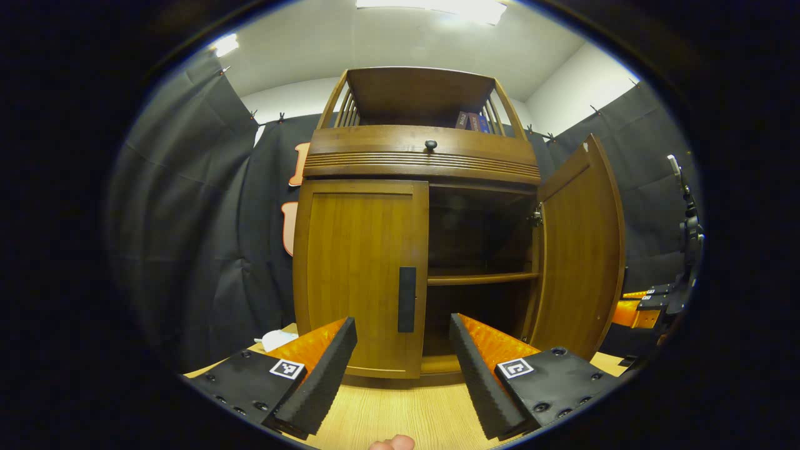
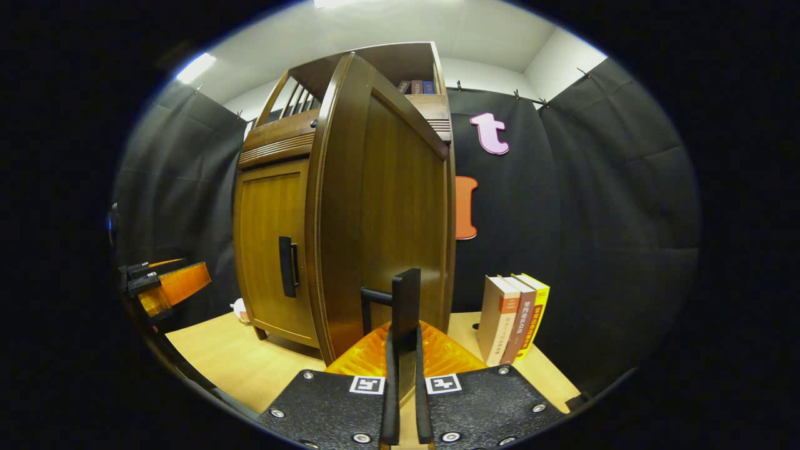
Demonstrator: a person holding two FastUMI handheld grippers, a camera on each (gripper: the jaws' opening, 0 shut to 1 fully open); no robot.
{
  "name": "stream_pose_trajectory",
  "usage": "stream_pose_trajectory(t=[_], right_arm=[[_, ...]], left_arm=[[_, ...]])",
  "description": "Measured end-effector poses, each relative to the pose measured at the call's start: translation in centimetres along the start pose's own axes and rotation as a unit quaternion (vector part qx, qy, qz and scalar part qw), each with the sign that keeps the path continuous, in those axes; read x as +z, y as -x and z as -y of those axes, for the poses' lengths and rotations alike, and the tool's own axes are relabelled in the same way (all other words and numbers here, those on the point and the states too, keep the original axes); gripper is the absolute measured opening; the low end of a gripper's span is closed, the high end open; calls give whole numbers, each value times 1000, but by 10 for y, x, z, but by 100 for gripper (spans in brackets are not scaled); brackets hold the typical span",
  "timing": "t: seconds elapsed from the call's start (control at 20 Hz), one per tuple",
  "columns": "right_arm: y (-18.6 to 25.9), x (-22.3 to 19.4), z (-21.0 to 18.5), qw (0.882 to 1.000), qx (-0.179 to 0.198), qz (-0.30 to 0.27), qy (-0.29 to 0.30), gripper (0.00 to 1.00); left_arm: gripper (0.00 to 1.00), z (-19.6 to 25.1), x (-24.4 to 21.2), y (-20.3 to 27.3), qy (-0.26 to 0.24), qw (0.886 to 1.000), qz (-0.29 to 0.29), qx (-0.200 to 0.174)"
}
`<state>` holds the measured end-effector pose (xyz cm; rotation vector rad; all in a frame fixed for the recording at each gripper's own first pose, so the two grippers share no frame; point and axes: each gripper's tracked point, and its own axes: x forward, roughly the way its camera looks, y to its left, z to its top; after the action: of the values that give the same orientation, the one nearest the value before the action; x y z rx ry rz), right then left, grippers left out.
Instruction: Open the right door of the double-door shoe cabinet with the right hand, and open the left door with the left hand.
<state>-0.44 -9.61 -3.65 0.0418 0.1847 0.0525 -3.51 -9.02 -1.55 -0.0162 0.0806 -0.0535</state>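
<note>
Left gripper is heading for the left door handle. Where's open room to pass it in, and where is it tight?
Bare tabletop lies open in front of the closed left door and its handle. Tighter to the right: the open right door juts out, the right gripper shut on its handle. Books crowd beyond it.

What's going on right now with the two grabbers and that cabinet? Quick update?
Right gripper shut on right door handle, right door swung open. Left gripper open, short of left door handle; left door closed. Nothing in the way.
</note>
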Motion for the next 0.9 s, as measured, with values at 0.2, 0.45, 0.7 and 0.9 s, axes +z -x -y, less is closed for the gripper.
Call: stream_pose_trajectory(t=[0.2, 0.45, 0.7, 0.9], right_arm=[[4, 0, 51, 999, -51, 6, -10, 3], [5, -3, 61, 999, -36, 3, -36, 0], [4, -3, 80, 1000, 10, -7, -12, 5], [3, 0, 98, 998, 43, 5, -45, 0]], left_arm=[[97, 6, 0, -3, 4, 1000, -3, -3], [97, 3, -4, -6, 4, 1000, -5, 4], [97, -1, -9, -22, 15, 1000, -13, -6], [97, 1, -3, -47, 15, 1000, -1, -18]])
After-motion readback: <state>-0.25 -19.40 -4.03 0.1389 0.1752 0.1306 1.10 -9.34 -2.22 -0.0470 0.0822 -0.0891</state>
